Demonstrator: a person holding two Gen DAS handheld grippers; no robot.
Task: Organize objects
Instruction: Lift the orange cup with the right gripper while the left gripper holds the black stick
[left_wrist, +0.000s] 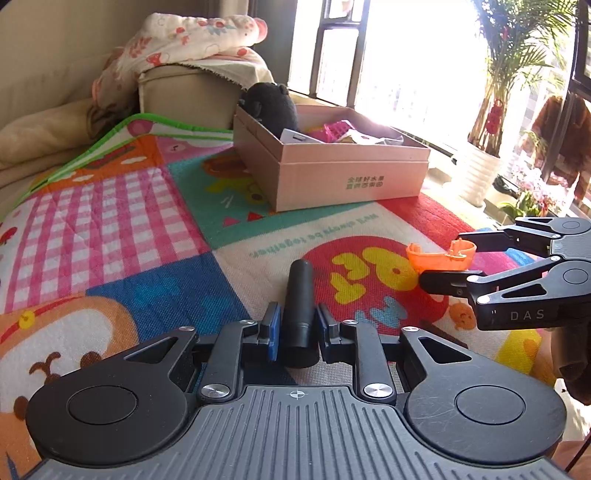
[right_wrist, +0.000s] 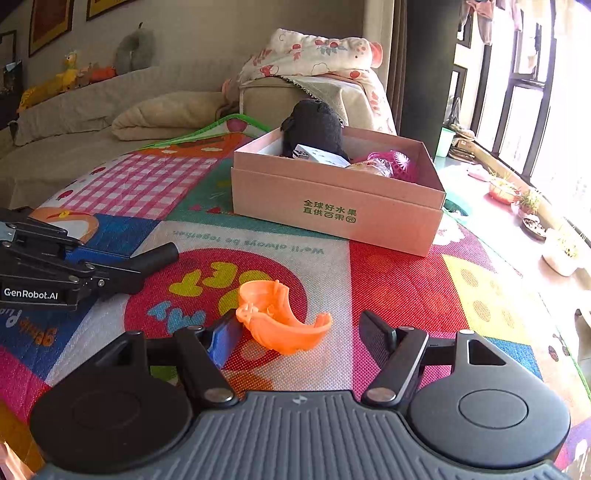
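Left gripper (left_wrist: 295, 325) clamped on black cylinder (left_wrist: 300, 306), my right gripper (right_wrist: 299, 332) spread wide.
Orange piece (right_wrist: 282, 319) lies between right fingers, touching left pad; cylinder's long axis points straight ahead.

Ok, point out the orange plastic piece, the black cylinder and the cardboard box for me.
orange plastic piece (right_wrist: 280, 325): right wrist view, on its curved shell.
black cylinder (left_wrist: 300, 295): left wrist view, mid-shaft between the fingers.
cardboard box (right_wrist: 332, 210): right wrist view, front wall at the green print.
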